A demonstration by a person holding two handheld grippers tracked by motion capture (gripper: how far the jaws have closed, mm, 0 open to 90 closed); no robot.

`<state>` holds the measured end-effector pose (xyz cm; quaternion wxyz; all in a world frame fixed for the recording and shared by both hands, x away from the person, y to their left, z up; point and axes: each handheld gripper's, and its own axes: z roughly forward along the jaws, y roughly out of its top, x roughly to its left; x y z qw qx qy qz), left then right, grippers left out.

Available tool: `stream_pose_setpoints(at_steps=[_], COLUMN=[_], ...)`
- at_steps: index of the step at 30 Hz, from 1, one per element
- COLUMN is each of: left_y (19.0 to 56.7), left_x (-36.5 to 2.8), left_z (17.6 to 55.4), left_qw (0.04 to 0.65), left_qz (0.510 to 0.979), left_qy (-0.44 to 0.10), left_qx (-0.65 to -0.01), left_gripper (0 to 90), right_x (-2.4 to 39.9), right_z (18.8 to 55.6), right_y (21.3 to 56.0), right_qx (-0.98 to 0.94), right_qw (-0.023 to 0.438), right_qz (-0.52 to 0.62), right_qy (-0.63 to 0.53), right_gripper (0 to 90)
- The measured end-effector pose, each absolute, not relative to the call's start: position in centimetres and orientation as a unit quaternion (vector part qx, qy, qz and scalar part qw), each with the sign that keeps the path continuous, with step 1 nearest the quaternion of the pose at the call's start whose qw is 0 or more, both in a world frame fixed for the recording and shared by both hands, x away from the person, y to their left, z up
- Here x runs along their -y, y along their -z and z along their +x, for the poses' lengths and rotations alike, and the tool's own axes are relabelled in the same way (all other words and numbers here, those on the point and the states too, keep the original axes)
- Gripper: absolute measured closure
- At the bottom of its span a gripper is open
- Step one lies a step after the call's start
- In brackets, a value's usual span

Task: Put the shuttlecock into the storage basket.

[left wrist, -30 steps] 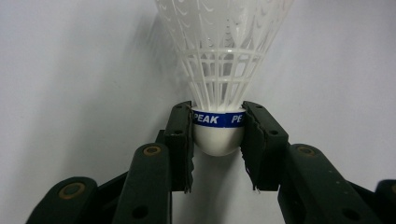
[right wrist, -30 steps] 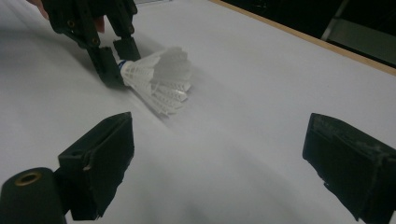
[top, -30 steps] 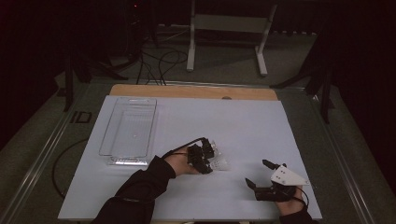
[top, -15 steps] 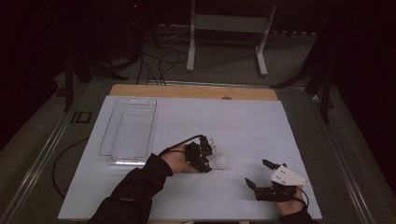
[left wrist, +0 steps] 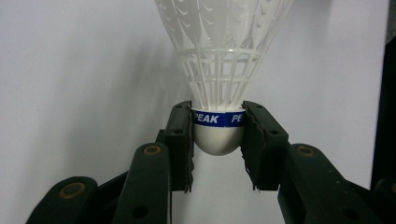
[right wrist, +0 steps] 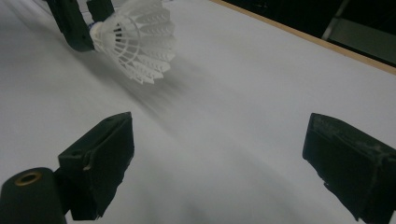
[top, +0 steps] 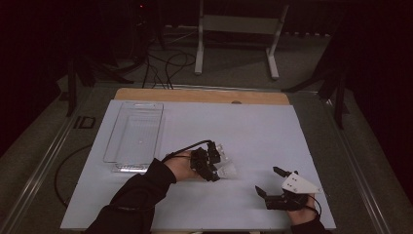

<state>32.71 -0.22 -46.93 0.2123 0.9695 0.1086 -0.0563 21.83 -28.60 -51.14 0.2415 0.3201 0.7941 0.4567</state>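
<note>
A white plastic shuttlecock (left wrist: 219, 70) with a blue band marked PEAK is held by its rounded cork between the pads of my left gripper (left wrist: 218, 140). In the high view the left gripper (top: 214, 163) hangs just above the middle of the white table sheet, and the shuttlecock (top: 227, 170) has its skirt pointing right. The right gripper view shows the shuttlecock (right wrist: 137, 44) off the surface at the upper left. My right gripper (top: 269, 181) rests near the front right of the sheet, its jaws wide apart and nothing between them (right wrist: 219, 158).
A clear plastic tray (top: 135, 136) lies on the left part of the white sheet (top: 253, 131). A wooden strip (top: 202, 95) borders the sheet's far edge. Beyond the table stand a metal frame (top: 238, 34) and loose cables (top: 163, 61) on the floor.
My left gripper has risen a little with the shuttlecock and drifted slightly left. The right gripper has stayed where it was.
</note>
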Motion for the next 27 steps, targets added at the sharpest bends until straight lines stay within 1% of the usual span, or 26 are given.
stream_pose_setpoints(at_steps=[24, 25, 27], left_y=[43.4, 43.2, 43.0], left_x=[-1.1, -1.2, -1.3], left_z=[32.0, 32.1, 32.1], left_qw=[0.216, 0.216, 0.216], left_qz=[0.969, 0.97, 0.97], left_qy=[0.059, 0.051, 0.05], left_qx=[-0.103, -0.102, -0.104], left_gripper=[66.7, 66.7, 66.7], right_x=[28.6, 28.6, 28.6], right_z=[21.9, 21.9, 21.9], right_y=[51.2, 51.2, 51.2], right_qx=[-0.796, -0.796, -0.796], right_qw=[0.241, 0.241, 0.243], right_qz=[0.318, 0.319, 0.318], right_qy=[-0.455, -0.454, -0.454], right_gripper=[8.8, 8.8, 8.8])
